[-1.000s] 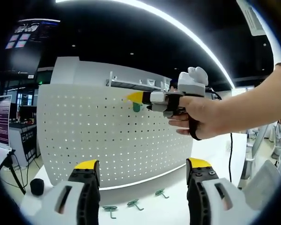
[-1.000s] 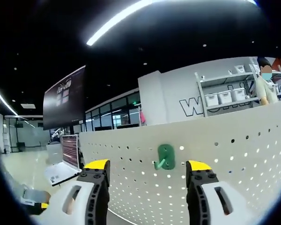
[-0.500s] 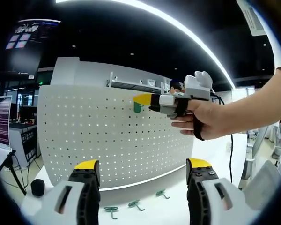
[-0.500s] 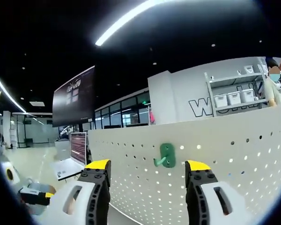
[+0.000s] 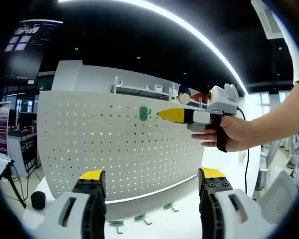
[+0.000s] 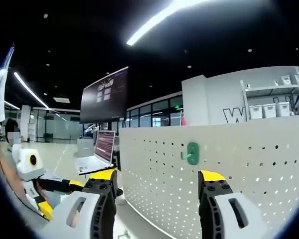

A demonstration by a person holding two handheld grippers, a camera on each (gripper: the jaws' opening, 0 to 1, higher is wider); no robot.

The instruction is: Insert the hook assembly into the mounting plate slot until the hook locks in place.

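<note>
A white perforated mounting plate (image 5: pixel 119 144) stands upright on the white worktop (image 5: pixel 184 221), curving across the left gripper view; in the right gripper view the same plate (image 6: pixel 229 164) runs from the centre out to the right. Behind it are a white partition wall and a shelving rack with white storage boxes (image 6: pixel 269 110). A dark wall screen (image 6: pixel 103 94) hangs above an open laptop (image 6: pixel 97 157) on the far side of the room, under a dark ceiling crossed by a bright light strip (image 5: pixel 199 35).

The left hand-held gripper (image 5: pixel 152 177) sits low in its own view, its yellow-tipped jaws set wide apart with nothing between them, pointing at the lower part of the plate. The right hand-held gripper (image 6: pixel 157 177) likewise has its jaws spread and empty, aimed at the plate below the hook. In the left gripper view the right hand-held gripper comes in from the right, held by a person's hand (image 5: pixel 234 139), its yellow tip just beside the hook and apart from it.

The green hook assembly (image 5: pixel 144 114) sits against the plate in its upper rows, the prong (image 6: pixel 186 156) sticking out to the left in the right gripper view. Three more green hooks (image 5: pixel 142 217) lie on the worktop in front of the plate's foot, spaced apart.
</note>
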